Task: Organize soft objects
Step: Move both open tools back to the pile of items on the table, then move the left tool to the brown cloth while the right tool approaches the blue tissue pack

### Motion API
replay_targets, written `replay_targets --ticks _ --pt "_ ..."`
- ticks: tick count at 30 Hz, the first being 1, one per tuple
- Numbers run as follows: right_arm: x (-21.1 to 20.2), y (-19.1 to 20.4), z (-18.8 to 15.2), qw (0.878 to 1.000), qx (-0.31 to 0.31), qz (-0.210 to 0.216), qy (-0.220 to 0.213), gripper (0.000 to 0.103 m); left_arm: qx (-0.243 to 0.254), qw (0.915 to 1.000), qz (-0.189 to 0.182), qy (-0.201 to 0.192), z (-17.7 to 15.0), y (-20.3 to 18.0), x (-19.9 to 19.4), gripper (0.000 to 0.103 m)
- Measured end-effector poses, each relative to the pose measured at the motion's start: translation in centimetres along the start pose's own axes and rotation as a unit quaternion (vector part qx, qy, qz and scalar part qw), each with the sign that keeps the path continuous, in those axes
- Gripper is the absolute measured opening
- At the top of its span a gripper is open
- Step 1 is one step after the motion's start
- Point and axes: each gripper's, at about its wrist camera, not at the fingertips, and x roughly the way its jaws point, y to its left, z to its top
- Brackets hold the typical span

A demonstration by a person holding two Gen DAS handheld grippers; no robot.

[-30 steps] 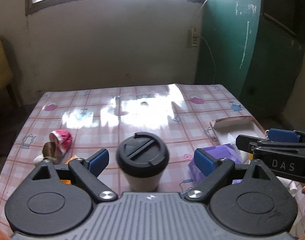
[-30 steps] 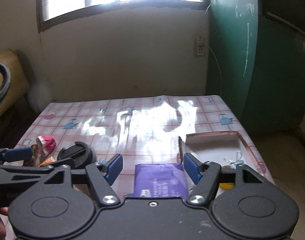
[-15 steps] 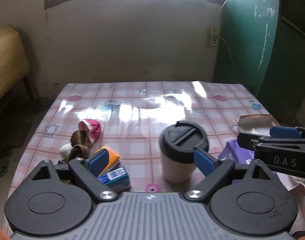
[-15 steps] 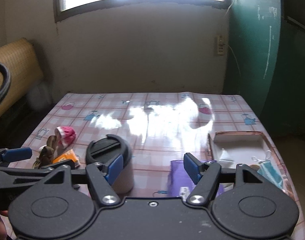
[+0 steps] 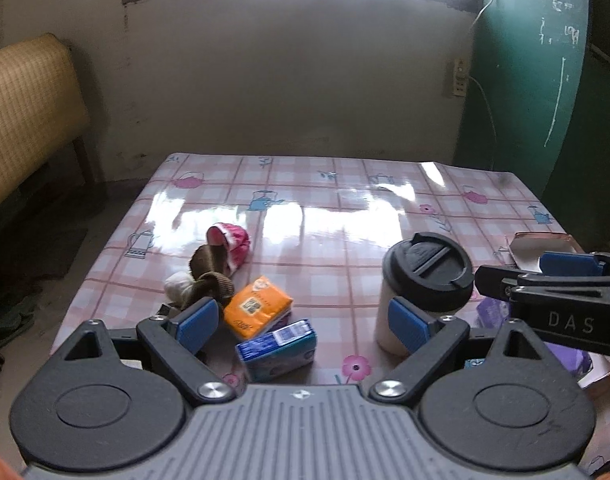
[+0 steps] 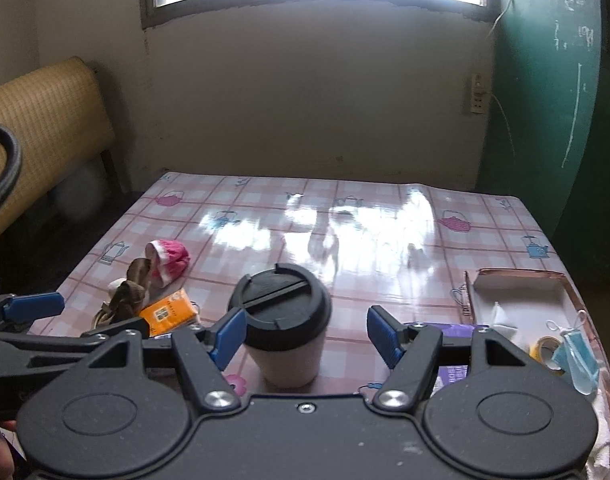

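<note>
On the pink checked table lie a pink rolled sock (image 5: 231, 241) (image 6: 168, 257), a brown knotted sock (image 5: 209, 276) (image 6: 131, 285) with a white ball (image 5: 177, 285), an orange tissue pack (image 5: 257, 306) (image 6: 167, 312) and a blue tissue pack (image 5: 278, 349). My left gripper (image 5: 301, 322) is open and empty above the near edge, with the tissue packs between its fingers. My right gripper (image 6: 305, 334) is open and empty, with the cup (image 6: 283, 324) (image 5: 423, 288) in front of it.
A white paper cup with a black lid stands near the front. A purple packet (image 6: 453, 356) (image 5: 501, 312) lies to its right. A shallow box (image 6: 517, 284) at the right holds tape (image 6: 543, 350) and a blue face mask (image 6: 577, 356). A bench (image 5: 25, 116) stands left.
Both grippers have swung left and pulled back. The socks and tissue packs have come into fuller view; the cup has shifted right in both views. Both stay open.
</note>
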Motion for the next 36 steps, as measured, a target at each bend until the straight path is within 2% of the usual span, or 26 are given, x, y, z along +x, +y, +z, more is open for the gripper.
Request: replay_targets --ticks 17,36 --pt "1.6 3.4 0.0 1.0 -0.018 0.018 0.01 0.079 -0.02 0.9996 0.021 0.007 -0.7 2.9 -0.1 0.095" --pt "3.1 6.1 -1.1 0.998 -0.039 0.048 0.027 0.079 -0.04 0.9987 0.024 0.021 -2.6 5.7 0.2 0.095"
